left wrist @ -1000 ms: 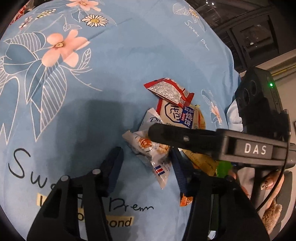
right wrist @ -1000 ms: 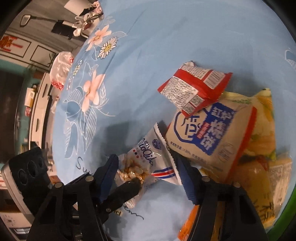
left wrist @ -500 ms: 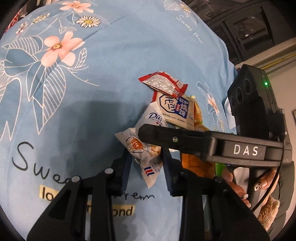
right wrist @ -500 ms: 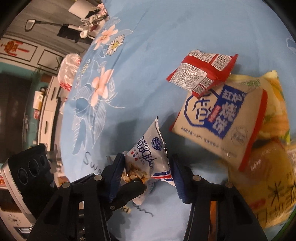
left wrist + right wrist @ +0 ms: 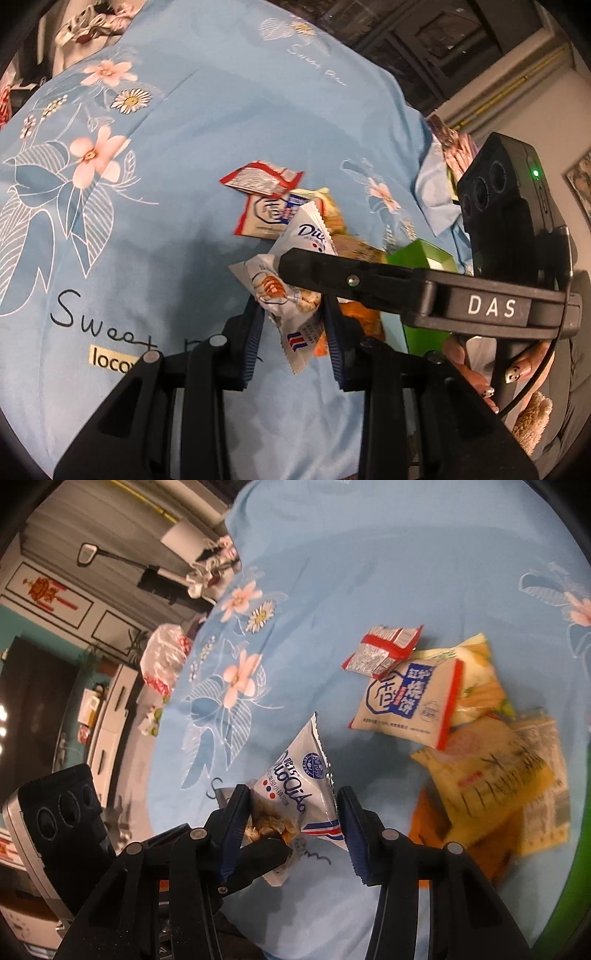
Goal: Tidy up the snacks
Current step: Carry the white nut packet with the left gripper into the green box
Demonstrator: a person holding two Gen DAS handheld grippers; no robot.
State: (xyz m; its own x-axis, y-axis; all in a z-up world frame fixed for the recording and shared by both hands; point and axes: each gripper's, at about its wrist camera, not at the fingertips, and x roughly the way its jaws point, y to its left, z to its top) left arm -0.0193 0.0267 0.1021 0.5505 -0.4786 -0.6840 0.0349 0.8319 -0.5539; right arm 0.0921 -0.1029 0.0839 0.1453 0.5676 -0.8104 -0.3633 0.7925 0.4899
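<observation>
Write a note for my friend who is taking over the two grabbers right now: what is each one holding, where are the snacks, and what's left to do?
Left gripper: shut on the white snack packet.
Right gripper: shut on the same packet, at its other end. The packet hangs above the blue flowered cloth.
Still lying on the cloth in a loose pile: the red-and-silver packet, the white-and-blue packet with the red edge, and the yellow and orange packets.
A green container sits beside the pile.
Done: one packet picked up.
Left: put it away, then the rest, probably in the green container.
</observation>
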